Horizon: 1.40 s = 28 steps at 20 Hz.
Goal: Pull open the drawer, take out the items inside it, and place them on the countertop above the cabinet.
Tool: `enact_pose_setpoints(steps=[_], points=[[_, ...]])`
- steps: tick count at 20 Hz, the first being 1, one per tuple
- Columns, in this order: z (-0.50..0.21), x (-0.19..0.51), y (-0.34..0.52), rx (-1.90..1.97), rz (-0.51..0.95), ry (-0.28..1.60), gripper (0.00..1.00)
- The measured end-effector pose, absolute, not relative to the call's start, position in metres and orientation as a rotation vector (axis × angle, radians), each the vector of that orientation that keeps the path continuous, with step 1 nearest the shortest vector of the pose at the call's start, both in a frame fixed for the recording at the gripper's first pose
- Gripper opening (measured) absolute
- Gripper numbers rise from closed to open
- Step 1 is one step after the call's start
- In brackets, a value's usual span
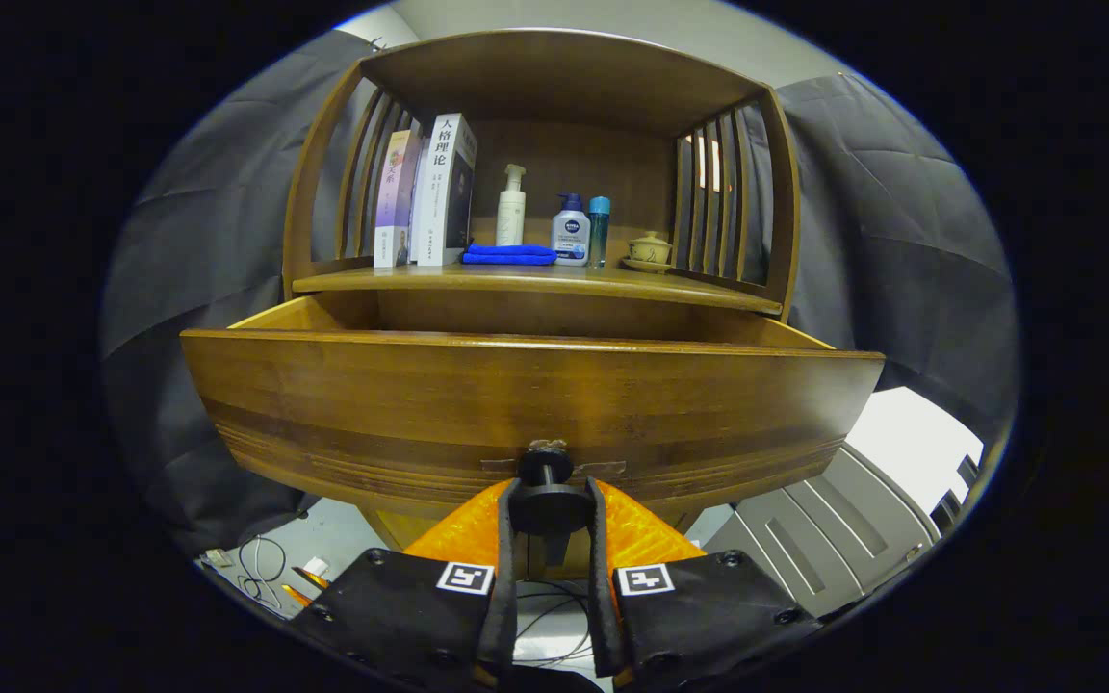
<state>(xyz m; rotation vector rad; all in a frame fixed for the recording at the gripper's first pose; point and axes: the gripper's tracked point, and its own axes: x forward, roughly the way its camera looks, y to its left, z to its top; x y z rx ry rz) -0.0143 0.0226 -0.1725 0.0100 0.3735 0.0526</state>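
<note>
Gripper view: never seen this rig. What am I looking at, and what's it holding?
No robot arm here. A person carries a handheld two-finger gripper, and the camera rides on it, looking forward along its jaws, the black and orange parts at the bottom. The jaws are closed on the dark round drawer knob, one on each side. The wooden drawer is pulled out toward the camera; its inside is hidden behind its front panel. Above it is the cabinet's countertop, holding upright books, a folded blue cloth, a white pump bottle, a second pump bottle, a small blue bottle and a lidded cup on a saucer.
</note>
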Motion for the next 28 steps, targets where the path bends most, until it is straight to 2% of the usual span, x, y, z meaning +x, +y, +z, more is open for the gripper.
enact_pose_setpoints(steps=[3,8,10,13,17,21,28], points=[[-0.174,-0.02,0.025,0.021,0.045,0.393,0.33],[-0.169,-0.019,0.024,-0.016,0.066,0.394,0.42],[-0.147,-0.019,0.021,-0.015,0.062,0.33,0.51],[-0.098,-0.022,0.017,0.008,0.044,0.232,0.71],[-0.056,-0.006,0.013,0.005,-0.004,0.216,0.98],[-0.03,0.02,0.027,0.097,-0.007,0.23,0.98],[-0.046,0.07,0.024,0.092,-0.081,0.419,0.98]])
